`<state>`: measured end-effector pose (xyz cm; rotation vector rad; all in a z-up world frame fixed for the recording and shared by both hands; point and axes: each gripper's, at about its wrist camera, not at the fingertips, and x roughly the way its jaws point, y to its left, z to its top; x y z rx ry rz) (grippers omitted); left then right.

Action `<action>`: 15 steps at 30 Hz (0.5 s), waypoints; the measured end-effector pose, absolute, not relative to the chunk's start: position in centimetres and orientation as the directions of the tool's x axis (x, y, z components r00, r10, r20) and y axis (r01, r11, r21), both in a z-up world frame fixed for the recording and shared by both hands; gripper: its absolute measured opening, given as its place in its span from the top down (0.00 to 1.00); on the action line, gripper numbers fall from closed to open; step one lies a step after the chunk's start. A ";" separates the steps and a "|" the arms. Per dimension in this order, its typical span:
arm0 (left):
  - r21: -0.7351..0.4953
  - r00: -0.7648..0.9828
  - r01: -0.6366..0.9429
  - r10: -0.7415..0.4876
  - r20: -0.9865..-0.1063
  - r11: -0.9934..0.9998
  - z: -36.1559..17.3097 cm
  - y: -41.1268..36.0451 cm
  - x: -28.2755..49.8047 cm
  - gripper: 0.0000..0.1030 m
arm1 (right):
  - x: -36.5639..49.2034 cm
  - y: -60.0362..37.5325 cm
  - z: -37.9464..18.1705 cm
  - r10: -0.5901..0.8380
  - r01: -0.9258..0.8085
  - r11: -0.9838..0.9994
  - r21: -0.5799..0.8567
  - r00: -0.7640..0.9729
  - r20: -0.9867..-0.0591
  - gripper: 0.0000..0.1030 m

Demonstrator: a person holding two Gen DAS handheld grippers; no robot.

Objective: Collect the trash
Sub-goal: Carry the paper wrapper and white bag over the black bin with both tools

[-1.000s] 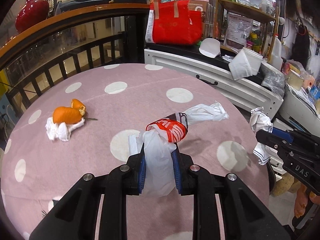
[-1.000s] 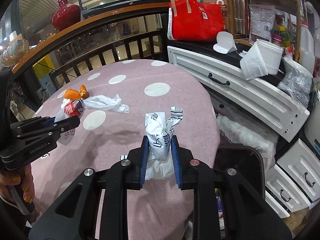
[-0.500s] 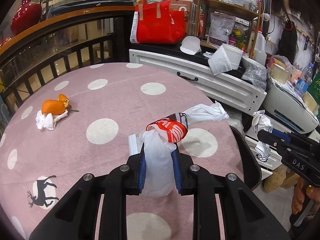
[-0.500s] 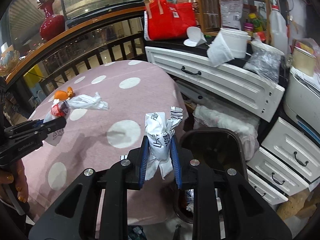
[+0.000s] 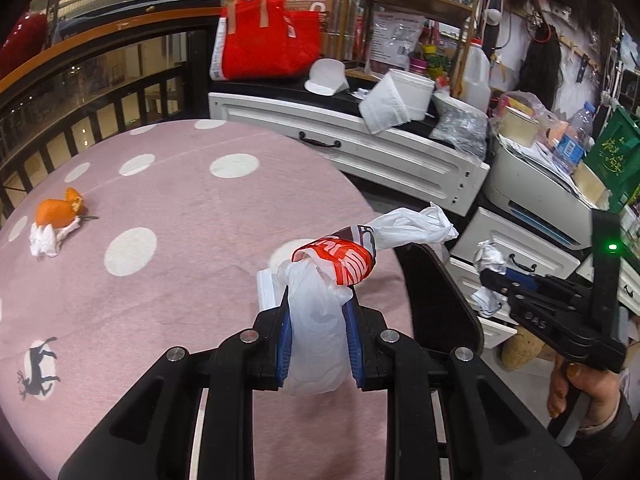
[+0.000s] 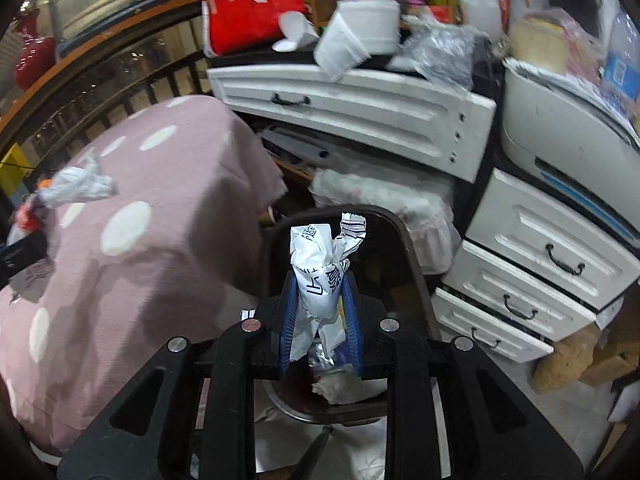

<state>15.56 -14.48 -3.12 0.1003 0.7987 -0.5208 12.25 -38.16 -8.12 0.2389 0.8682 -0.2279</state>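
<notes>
My left gripper (image 5: pixel 319 304) is shut on a white plastic bag with a red wrapper (image 5: pixel 332 268), held above the right edge of the pink dotted table (image 5: pixel 160 272). My right gripper (image 6: pixel 319 292) is shut on a crumpled white printed paper wrapper (image 6: pixel 320 268) and holds it over the dark trash bin (image 6: pixel 404 248) beside the table. The bin (image 5: pixel 440 300) also shows in the left wrist view, with the right gripper (image 5: pixel 490 280) above it. Orange peel on a white tissue (image 5: pixel 54 224) lies at the table's far left.
White drawer cabinets (image 6: pixel 400 116) stand behind the bin, topped with a red bag (image 5: pixel 268 44), cups and clutter. A printer (image 5: pixel 548 196) sits at the right. A dark railing (image 5: pixel 100 92) runs behind the table. Trash lies inside the bin (image 6: pixel 340 384).
Both grippers have moved right with their trash. The right gripper went from above the table to over the bin. The left gripper now nears the table's right edge.
</notes>
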 end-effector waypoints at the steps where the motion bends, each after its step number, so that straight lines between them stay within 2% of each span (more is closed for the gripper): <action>1: -0.111 0.572 0.490 -0.415 -0.707 0.864 -3.2 -15.0 15.4 0.78 | 12.3 -38.9 -8.8 -0.100 0.313 0.941 0.125 0.612 -0.785 0.77; 15: -0.118 0.509 0.565 -0.458 -0.729 0.816 -4.1 -20.2 14.1 0.78 | 13.4 -40.7 -14.9 -0.051 0.367 0.915 0.166 0.514 -0.856 0.75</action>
